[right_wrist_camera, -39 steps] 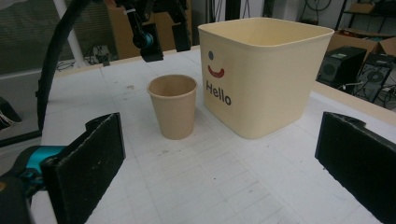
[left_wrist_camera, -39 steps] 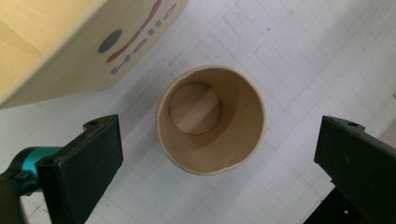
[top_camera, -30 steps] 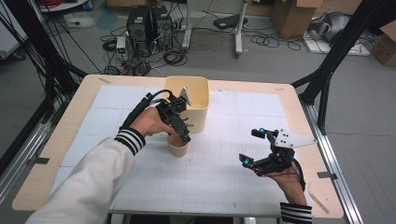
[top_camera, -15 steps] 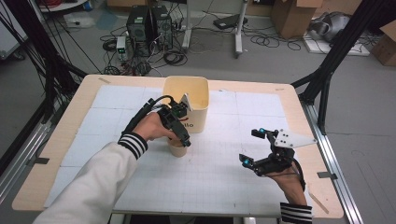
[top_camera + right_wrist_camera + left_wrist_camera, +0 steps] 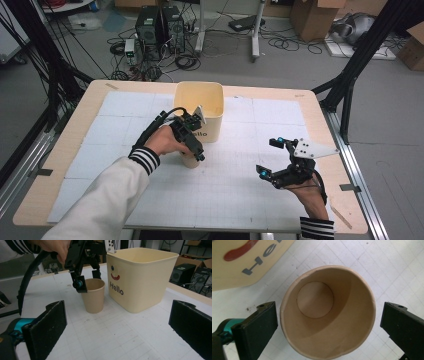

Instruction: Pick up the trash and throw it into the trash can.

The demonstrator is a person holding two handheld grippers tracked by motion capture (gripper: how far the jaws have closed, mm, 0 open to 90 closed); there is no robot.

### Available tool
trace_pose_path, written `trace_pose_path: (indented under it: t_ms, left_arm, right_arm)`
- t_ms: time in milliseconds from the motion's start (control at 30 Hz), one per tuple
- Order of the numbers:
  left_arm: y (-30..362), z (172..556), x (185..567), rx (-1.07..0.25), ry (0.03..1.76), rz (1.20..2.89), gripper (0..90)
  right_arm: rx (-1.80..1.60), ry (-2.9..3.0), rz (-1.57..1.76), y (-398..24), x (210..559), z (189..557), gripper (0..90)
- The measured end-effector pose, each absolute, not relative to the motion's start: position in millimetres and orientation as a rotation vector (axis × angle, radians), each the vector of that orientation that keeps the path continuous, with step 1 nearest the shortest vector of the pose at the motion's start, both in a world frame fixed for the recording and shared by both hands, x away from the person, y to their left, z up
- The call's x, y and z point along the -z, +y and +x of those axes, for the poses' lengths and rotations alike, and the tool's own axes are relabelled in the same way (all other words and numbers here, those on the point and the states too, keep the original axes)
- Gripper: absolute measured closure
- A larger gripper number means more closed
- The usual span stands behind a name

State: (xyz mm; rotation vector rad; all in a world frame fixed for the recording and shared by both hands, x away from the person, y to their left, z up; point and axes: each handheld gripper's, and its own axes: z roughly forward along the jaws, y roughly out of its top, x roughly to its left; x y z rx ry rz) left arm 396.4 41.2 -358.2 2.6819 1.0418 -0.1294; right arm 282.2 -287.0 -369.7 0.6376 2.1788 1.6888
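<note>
White gridded mat [image 5: 235, 185] is lying under the left gripper [image 5: 327, 322], jaws sitting wide around the empty paper cup [image 5: 327, 312], not clamping; cup's bottom edge is getting cut off.

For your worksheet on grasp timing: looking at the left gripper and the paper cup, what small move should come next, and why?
Probably close the left gripper on the cup. Its fingers stand on either side of the rim, open, with a clear gap on one side. The cup stands upright and empty beside the bin. The right gripper rests open, well apart, so nothing blocks the grasp.
</note>
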Motion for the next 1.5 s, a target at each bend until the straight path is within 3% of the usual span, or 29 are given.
trace_pose_path:
  t_ms: [1500]
  left_arm:
    - [35.8,386.3,385.4,0.031,1.037,2.715,1.7]
  right_arm:
    - [-1.697,2.175,0.639,-286.6,369.2,281.5,0.4]
